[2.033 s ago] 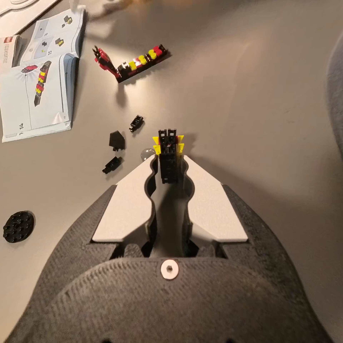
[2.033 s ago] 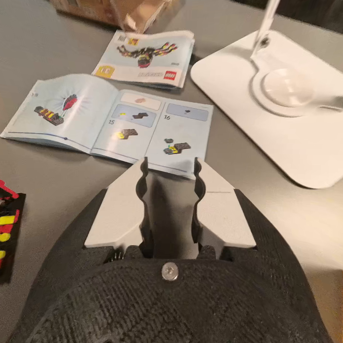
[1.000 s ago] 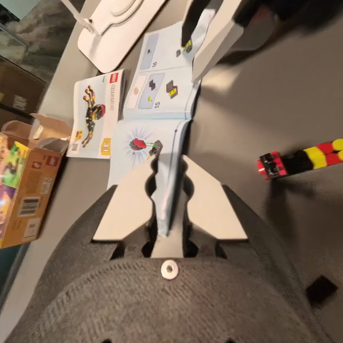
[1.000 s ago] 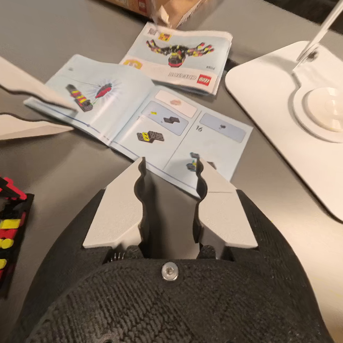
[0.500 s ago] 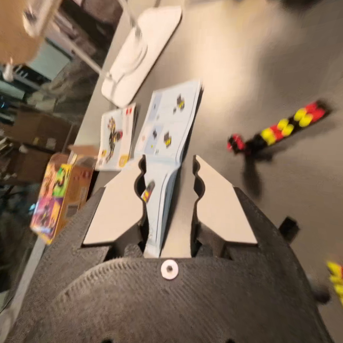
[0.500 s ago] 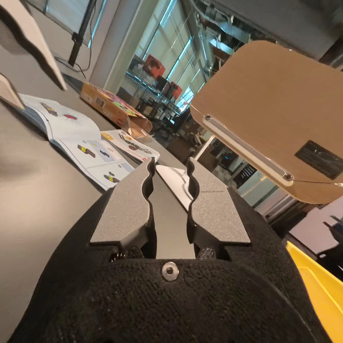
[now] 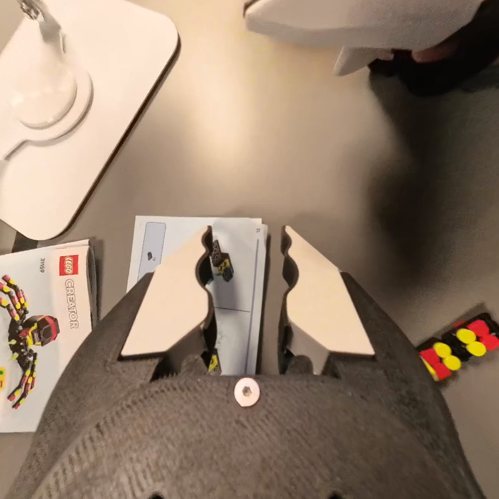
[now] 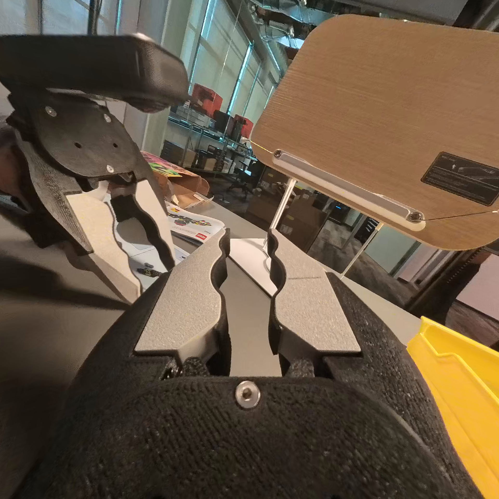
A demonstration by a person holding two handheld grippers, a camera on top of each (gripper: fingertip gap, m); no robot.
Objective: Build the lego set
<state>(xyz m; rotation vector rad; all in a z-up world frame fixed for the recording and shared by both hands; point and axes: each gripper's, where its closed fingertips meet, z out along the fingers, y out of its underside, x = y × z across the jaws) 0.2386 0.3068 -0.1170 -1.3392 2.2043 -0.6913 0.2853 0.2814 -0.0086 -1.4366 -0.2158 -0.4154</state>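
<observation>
My left gripper (image 7: 247, 232) is open and empty, low over the open instruction booklet (image 7: 240, 272), with a fingertip on each side of its right page edge. It also shows in the right wrist view (image 8: 151, 259), where its fingertips (image 8: 127, 280) reach down to the booklet (image 8: 151, 249). A black, red and yellow lego strip (image 7: 459, 348) lies to the right of it. My right gripper (image 8: 248, 235) is open and empty, held low and pointing level across the table. Its pale fingers (image 7: 324, 27) show at the top of the left wrist view.
A second booklet with a spider on its cover (image 7: 46, 324) lies to the left. A white lamp base (image 7: 67, 108) sits at the far left, with a wooden panel (image 8: 378, 121) above it. An open cardboard box (image 8: 178, 181) is behind. A yellow bin (image 8: 459, 391) is at the right. About 12 cm separates my left fingertips from my right.
My left gripper let go of a black and yellow lego piece, swung over to the booklet and opened wider. My right gripper tilted up from the booklet to look across the room.
</observation>
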